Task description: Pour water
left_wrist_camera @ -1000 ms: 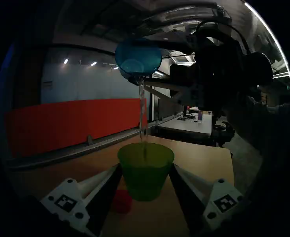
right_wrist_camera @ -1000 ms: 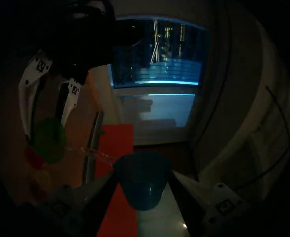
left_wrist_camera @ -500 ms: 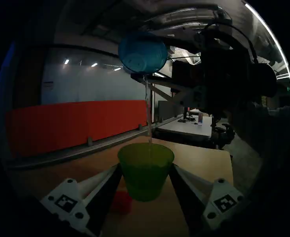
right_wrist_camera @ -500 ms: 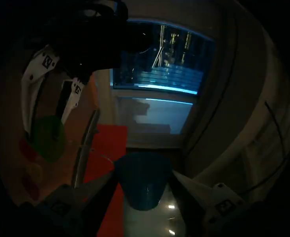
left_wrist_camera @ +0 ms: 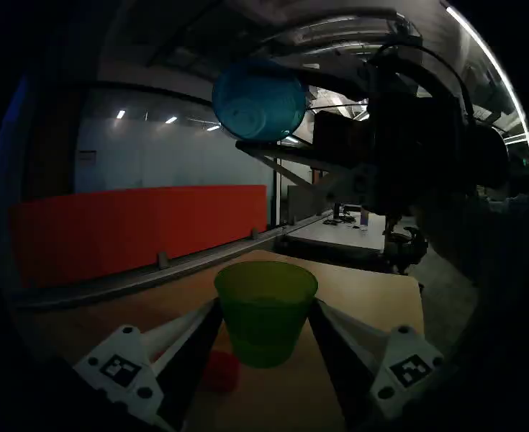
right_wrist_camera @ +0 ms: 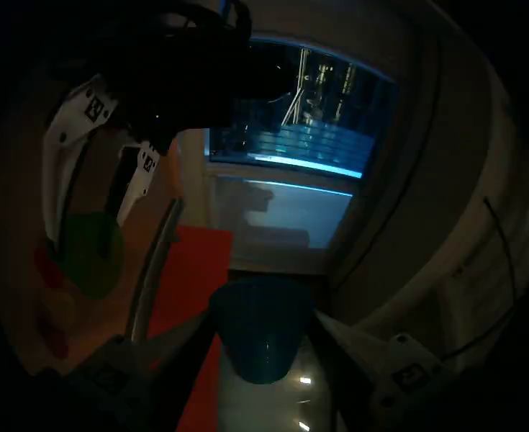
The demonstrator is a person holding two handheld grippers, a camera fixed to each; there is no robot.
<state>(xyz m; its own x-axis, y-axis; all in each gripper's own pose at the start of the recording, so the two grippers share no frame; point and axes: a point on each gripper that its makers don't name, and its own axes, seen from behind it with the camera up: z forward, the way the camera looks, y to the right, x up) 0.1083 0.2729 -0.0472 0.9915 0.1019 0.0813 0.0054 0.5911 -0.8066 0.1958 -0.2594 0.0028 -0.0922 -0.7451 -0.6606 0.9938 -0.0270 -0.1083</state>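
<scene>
- Fingers (left_wrist_camera: 174, 331) of the left gripper (left_wrist_camera: 265, 309) press on both sides of a green translucent plastic cup (left_wrist_camera: 266, 335); it is held upright, mouth up, over a light wooden table top (left_wrist_camera: 368, 288); a paler band shows low in its wall, though I cannot tell whether that is water
- in the right gripper view, the white fingers (right_wrist_camera: 358, 338) of the right gripper (right_wrist_camera: 262, 320) grip a blue translucent plastic cup (right_wrist_camera: 262, 349) from both sides
- in the left gripper view, this blue cup (left_wrist_camera: 258, 99) hangs high above the green cup, well apart from it and tipped far off upright
- a small red round object (left_wrist_camera: 221, 371) lies on the table just beside the left finger, below the green cup; what it is stays unclear in the dim light
- the dark body of the right gripper and the hand holding it (left_wrist_camera: 422, 144) block much of the room to the right
- behind the table edge runs a metal rail (left_wrist_camera: 192, 255); beyond it stands a long orange-red panel (left_wrist_camera: 134, 223)
- farther back stands a white desk (left_wrist_camera: 343, 232); ceiling light strips (left_wrist_camera: 491, 61) curve overhead
- from the right gripper view, the green cup (right_wrist_camera: 88, 252) sits off to the left between the left gripper's marked fingers; that gripper's dark body covers the upper left corner of a large window (right_wrist_camera: 314, 122)
</scene>
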